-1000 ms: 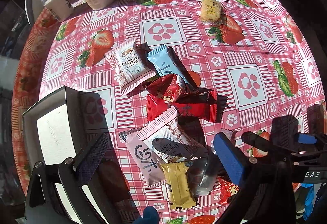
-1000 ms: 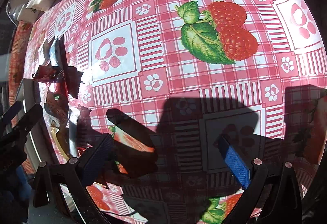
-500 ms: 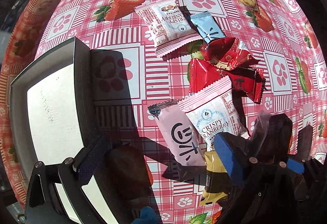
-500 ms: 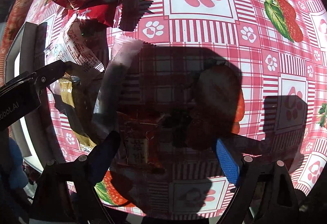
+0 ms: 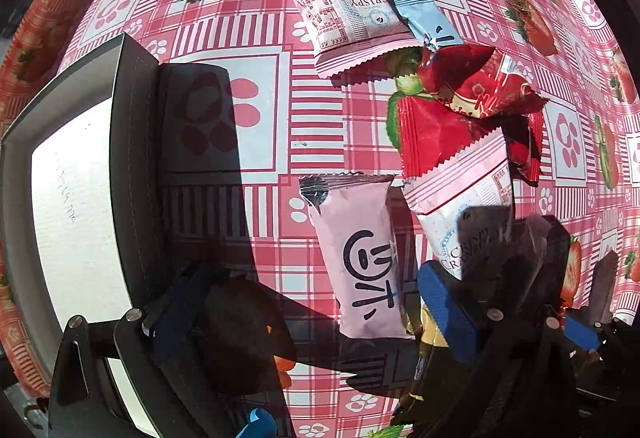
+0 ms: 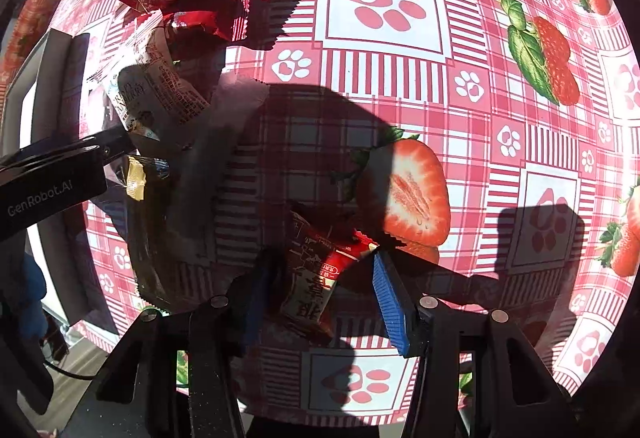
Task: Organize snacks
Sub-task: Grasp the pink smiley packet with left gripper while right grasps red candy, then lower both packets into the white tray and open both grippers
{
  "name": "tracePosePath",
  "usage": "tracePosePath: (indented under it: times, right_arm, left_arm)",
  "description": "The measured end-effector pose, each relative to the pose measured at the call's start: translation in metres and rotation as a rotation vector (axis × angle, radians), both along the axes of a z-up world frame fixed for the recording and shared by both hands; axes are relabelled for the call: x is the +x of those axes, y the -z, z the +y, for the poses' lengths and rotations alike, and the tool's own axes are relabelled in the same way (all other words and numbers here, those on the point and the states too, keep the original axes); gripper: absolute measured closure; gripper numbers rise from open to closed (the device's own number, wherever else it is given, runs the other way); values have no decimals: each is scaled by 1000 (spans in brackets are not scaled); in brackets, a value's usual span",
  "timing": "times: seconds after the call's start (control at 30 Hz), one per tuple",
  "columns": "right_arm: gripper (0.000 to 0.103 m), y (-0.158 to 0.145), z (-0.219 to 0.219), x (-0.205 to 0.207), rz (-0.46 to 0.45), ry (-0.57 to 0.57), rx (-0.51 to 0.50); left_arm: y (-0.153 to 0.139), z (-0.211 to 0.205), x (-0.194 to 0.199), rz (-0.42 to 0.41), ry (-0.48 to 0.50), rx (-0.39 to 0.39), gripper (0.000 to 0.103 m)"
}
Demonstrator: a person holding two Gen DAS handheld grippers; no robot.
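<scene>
right claw point(image 6: 316, 288) is closing around the red snack packet point(image 6: 316, 278), so center it before lifting toward the box point(image 5: 76, 198); left claw point(image 5: 304, 302) is spread, empty

Glossy printed plastic cloth over the tabletop point(image 5: 256, 142), crinkled shiny red foil wrappers point(image 5: 436, 134), smooth matt pink packet point(image 5: 360, 258), matt black box point(image 5: 136, 166) with white paper-like lining, ribbed blue pads on black plastic fingers point(image 6: 390, 302), metal screws

right claw point(image 6: 320, 294) closing around red-white snack packet point(image 6: 316, 278)
</scene>
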State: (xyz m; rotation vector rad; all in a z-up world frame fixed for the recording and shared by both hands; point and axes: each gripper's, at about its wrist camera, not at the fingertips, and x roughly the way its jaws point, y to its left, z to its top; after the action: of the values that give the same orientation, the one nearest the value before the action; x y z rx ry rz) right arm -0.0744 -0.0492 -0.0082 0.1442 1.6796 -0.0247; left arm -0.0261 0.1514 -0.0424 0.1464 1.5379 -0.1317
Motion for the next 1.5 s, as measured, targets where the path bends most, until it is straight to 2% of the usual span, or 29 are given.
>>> tracePosePath:
  times: [0.03,0.07,0.13,0.2,0.27,0.3,0.33,0.5,0.63,0.77,0.83,1.0,1.27,1.5]
  right_arm:
    - [74,2,2,0,-3,12,12]
    - [78,4,-1,1,-2,24,34]
    - [78,6,-10,1,7,70,112]
    - [78,7,-19,-2,-1,120,186]
    - [78,3,-27,-6,-16,146,210]
    - [78,2,-31,-8,-22,151,215]
    - [78,0,-34,-9,-26,154,217]
    - [78,-23,-34,-16,-36,171,213]
    - [78,-41,-44,-17,-54,191,234]
    - [78,-57,-33,-8,-67,167,250]
    - [78,-61,-24,-3,-72,141,259]
    - [78,-66,29,16,-75,40,272]
    - [78,-75,118,45,-78,-171,302]
    - [78,-73,193,57,-64,-317,338]
  left_arm:
    - [-1,0,0,9,1,5,0]
    - [1,1,2,28,0,10,0]
    - [1,-3,10,59,11,17,2]
    - [-5,-7,8,34,43,10,14]
    - [-15,-17,1,-5,105,4,50]
    - [-16,-21,-1,-11,132,5,60]
    - [-18,-25,-3,-15,154,7,78]
    - [-25,-29,-14,1,168,-28,77]
    - [-63,-27,-36,-14,176,-71,77]
    - [-95,-16,-50,-44,187,-86,78]
    - [-105,-4,-45,-64,183,-82,78]
    - [-106,37,-26,-89,123,-47,78]
    - [-105,113,-34,-107,-24,40,80]
    - [-90,164,-42,-79,-121,75,81]
